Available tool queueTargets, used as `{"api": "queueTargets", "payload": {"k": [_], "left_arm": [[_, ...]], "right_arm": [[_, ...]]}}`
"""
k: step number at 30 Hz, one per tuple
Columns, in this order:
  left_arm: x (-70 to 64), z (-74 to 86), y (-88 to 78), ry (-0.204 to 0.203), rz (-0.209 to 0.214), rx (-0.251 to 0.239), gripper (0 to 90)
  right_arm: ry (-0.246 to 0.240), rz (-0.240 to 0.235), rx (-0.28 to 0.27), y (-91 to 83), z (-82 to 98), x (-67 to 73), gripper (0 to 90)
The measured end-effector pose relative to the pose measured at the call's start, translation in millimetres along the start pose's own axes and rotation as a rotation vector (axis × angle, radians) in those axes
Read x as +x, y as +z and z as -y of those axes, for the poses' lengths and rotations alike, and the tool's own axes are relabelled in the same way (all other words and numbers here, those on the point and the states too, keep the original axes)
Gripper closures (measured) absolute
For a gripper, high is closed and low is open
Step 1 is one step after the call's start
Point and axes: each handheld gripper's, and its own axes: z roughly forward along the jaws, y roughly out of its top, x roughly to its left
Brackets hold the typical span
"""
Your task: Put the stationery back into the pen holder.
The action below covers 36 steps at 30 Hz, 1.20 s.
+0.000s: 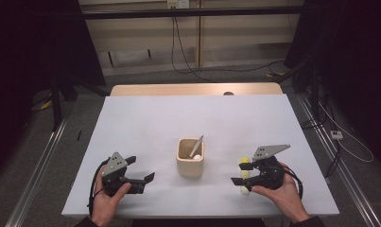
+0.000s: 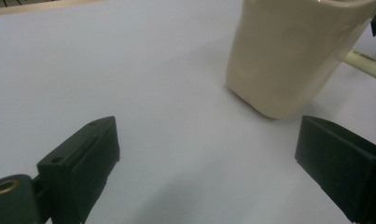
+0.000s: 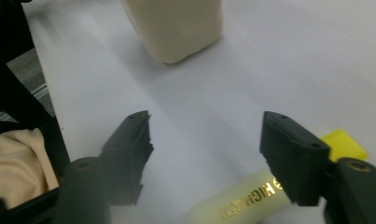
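Note:
A beige square cup (image 1: 190, 158) stands near the middle of the white table (image 1: 178, 109), with a white pen (image 1: 196, 146) leaning inside it. To its right lies a pale yellow highlighter (image 1: 245, 161) with a bright yellow cap. My right gripper (image 1: 240, 173) is low over it. In the right gripper view the highlighter (image 3: 244, 203) lies on the table, passing under the right jaw of this gripper (image 3: 206, 135), whose pads stand apart and do not press it. My left gripper (image 1: 141, 168) rests open left of the cup (image 2: 288, 51), nothing between its jaws (image 2: 204, 144).
The white table's wooden far edge (image 1: 193, 89) runs along the back. Cables trail over the floor beyond it and to the right. A hand holds each gripper near the table's front edge.

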Motion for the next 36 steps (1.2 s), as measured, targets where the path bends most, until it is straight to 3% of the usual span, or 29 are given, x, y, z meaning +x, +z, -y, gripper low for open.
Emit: {"api": "queueTargets", "payload": {"k": [4, 6, 11, 14, 16, 27, 33, 36], "left_arm": [[-0.3, -0.1, 0.3, 0.002, 0.001, 0.001, 6.3], [-0.5, -0.2, 0.5, 0.003, 0.0, 0.001, 6.3], [-0.4, 0.0, 0.4, 0.003, -0.001, 0.002, 6.4], [-0.7, -0.1, 0.5, 0.006, 0.002, 0.002, 6.4], [-0.8, -0.1, 0.6, 0.006, 0.002, 0.002, 6.4], [-0.5, -0.2, 0.4, 0.003, 0.002, 0.001, 6.3], [-0.1, -0.2, 0.2, -0.001, 0.003, -0.002, 6.3], [0.0, 0.0, 0.2, 0.0, 0.003, 0.0, 6.3]], "right_arm": [[-0.002, -0.011, -0.014, 2.4, 2.1, 0.0, 64.2], [0.004, -0.012, 0.0, 6.5, 4.0, 0.6, 66.2], [0.003, -0.015, 0.033, 9.5, 5.2, 4.1, 89.9], [0.011, 0.026, 0.064, 11.2, 7.5, 4.1, 90.0], [0.028, 0.021, 0.077, 12.8, 9.3, 2.8, 90.0], [0.019, 0.054, 0.177, 24.2, 17.5, 3.6, 90.0], [0.064, 0.039, 0.191, 24.1, 21.8, -1.3, 90.0], [0.062, 0.028, 0.183, 23.7, 23.1, -2.8, 90.0]]}}
